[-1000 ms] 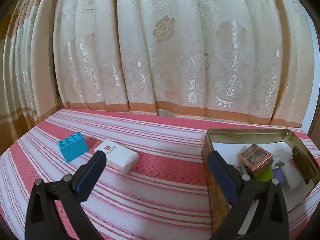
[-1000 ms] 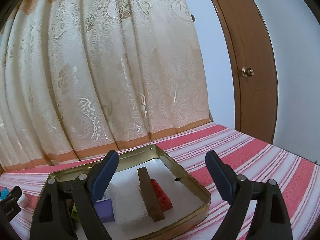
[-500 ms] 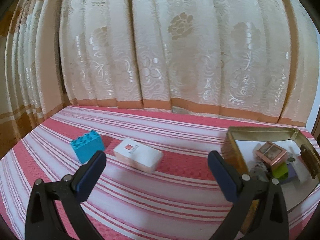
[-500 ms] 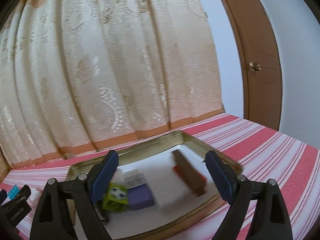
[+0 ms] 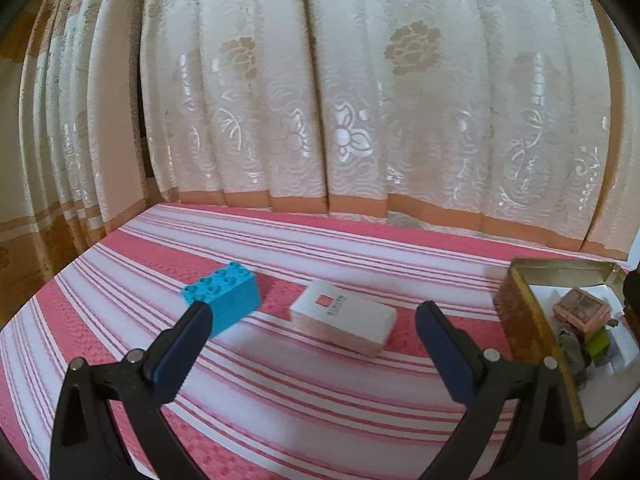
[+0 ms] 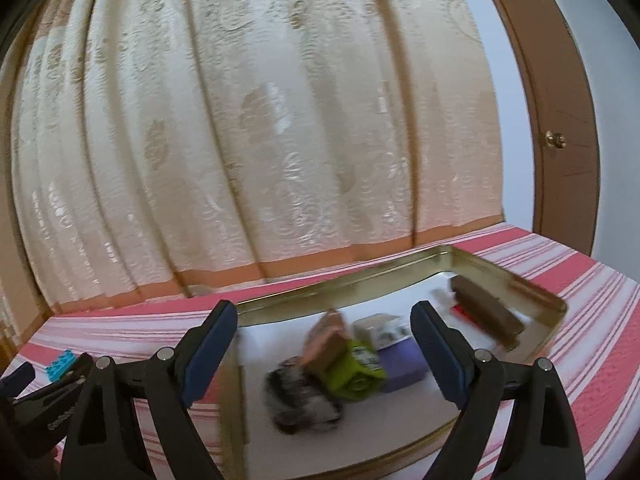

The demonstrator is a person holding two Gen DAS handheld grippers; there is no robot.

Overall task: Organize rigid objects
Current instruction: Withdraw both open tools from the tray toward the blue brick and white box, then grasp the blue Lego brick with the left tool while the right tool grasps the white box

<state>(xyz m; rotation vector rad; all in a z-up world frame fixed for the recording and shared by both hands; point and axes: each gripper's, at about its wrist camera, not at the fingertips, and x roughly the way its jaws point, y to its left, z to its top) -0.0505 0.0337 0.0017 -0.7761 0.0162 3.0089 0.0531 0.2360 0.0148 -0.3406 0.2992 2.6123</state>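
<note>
Two tools [image 5: 312, 316] [image 6: 324, 316] (both agape), one blue brick [image 5: 222, 294], one white box [image 5: 344, 322].

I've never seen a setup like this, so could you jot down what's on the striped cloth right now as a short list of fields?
surface: pink and white striped cloth
container: gold tin, open, several small objects inside
still outside: blue brick, white box, lying apart from each other
left gripper: open, empty, pointed toward the white box
right gripper: open, empty, over the tin
backdrop: cream curtain
</note>
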